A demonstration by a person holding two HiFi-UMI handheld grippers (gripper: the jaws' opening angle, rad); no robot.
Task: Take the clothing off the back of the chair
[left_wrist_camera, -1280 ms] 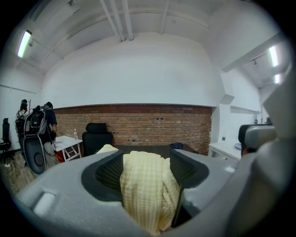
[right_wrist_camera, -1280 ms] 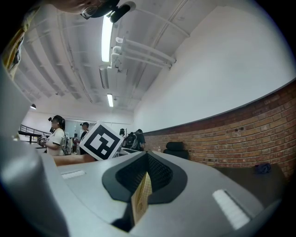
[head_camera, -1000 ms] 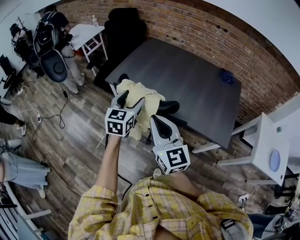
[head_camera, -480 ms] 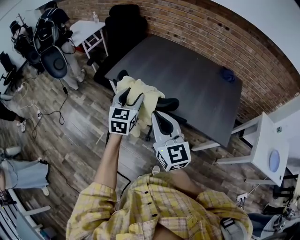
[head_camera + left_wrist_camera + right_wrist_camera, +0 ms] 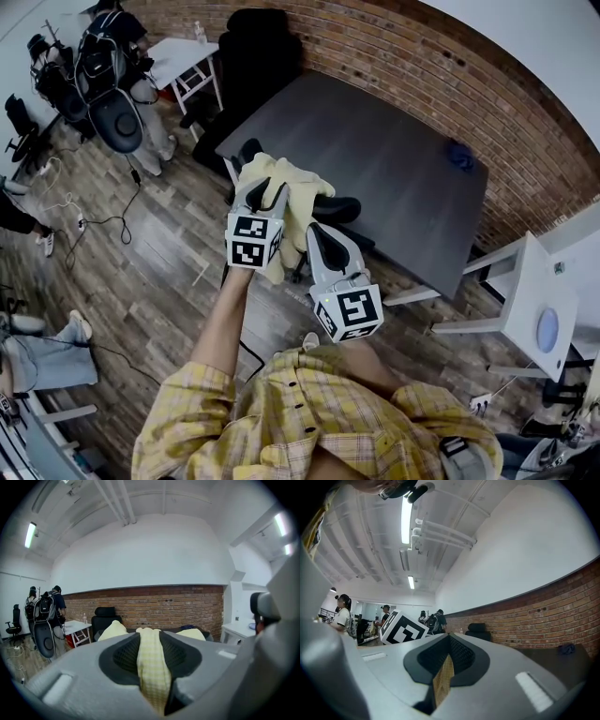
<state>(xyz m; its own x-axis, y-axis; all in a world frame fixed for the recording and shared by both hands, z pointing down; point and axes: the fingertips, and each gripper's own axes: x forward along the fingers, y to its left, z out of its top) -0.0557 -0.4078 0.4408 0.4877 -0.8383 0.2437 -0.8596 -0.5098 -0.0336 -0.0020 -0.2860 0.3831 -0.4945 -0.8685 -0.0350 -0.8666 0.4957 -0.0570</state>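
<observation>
1. Left gripper [image 5: 265, 195] jaws had just been closing. Head view: yellow clothing [image 5: 302, 187] draped over the chair [image 5: 342, 208] back, right at its tips, with the right gripper [image 5: 321, 242] sitting nearer the person.
2. Left gripper view: pads pinched an upright fold of clothing [image 5: 151, 667].
3. Right gripper view: jaws together, nothing in them.

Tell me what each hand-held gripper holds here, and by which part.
The left hand-held gripper, its jaws just closing, pinches a fold of the yellow clothing draped on the chair. The right hand-held gripper holds nothing.
</observation>
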